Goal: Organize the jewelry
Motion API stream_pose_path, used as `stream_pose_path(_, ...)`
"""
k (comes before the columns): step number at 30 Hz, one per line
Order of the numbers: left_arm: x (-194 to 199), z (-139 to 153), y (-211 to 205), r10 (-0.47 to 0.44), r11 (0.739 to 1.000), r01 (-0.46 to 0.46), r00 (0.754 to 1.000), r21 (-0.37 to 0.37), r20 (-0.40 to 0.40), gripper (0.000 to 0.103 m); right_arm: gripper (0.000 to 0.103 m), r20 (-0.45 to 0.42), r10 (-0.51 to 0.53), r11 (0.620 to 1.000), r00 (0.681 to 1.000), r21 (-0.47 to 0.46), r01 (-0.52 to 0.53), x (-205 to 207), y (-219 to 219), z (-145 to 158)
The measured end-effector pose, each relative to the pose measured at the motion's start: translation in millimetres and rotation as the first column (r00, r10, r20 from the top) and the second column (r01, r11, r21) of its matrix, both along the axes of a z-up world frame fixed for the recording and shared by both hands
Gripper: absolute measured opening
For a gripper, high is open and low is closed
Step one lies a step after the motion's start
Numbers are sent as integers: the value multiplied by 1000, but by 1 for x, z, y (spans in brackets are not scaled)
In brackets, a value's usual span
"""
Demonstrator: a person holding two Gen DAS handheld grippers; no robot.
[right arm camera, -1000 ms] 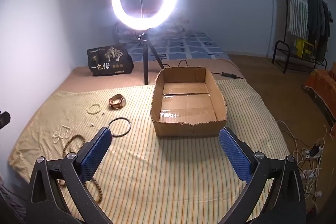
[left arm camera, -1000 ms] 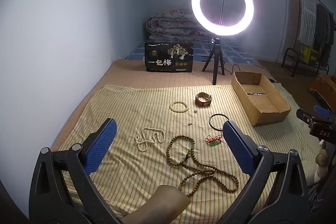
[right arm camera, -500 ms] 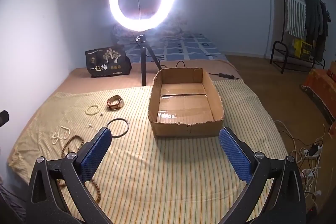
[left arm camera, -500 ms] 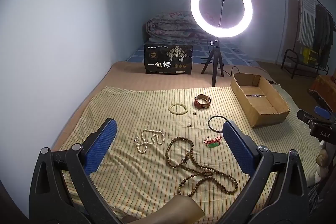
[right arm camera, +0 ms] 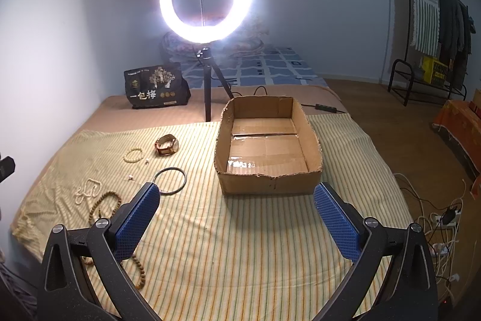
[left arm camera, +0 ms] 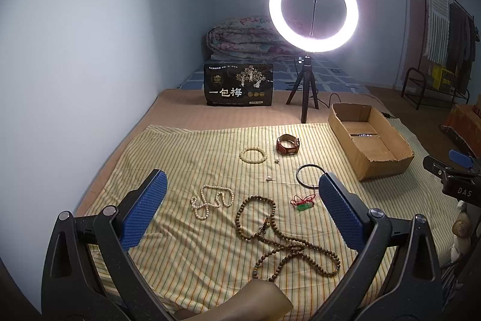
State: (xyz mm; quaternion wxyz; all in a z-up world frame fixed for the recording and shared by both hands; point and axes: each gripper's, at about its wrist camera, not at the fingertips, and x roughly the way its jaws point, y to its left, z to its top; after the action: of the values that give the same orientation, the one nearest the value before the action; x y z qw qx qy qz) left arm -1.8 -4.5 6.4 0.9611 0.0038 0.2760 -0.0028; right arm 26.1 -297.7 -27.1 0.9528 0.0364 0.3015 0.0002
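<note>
On the striped cloth point(left arm camera: 186, 158) lie a long brown bead necklace point(left arm camera: 279, 236), a white pearl necklace point(left arm camera: 212, 199), a pale bead bracelet point(left arm camera: 253, 155), a brown-strap watch point(left arm camera: 288, 144), a black ring bangle point(left arm camera: 309, 175), and a red-corded green pendant point(left arm camera: 303, 203). My left gripper point(left arm camera: 240, 212) is open and empty above the necklaces. An open cardboard box point(right arm camera: 267, 146) stands to the right; it also shows in the left wrist view point(left arm camera: 371, 137). My right gripper point(right arm camera: 236, 218) is open and empty, in front of the box. The bangle point(right arm camera: 170, 176) and watch point(right arm camera: 166, 145) lie to its left.
A lit ring light on a tripod point(left arm camera: 312, 17) stands behind the cloth, next to a black printed bag point(left arm camera: 239, 84). A rolled quilt point(left arm camera: 243, 38) lies at the far wall. Cables and a power strip point(right arm camera: 442, 221) lie on the floor at right. A clothes rack point(right arm camera: 433, 29) stands beyond.
Both grippers have shifted slightly, so the scene sits a little lower and to the left in each view. Both stay open and empty. The jewelry has not moved.
</note>
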Motion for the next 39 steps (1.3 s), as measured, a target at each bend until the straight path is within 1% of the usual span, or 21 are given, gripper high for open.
stream_pose_path(39,-1,-2,-2,-2,1000,2,1000,4,0,102,102,-2,1,1000,1000,3,-1,1,0,-2)
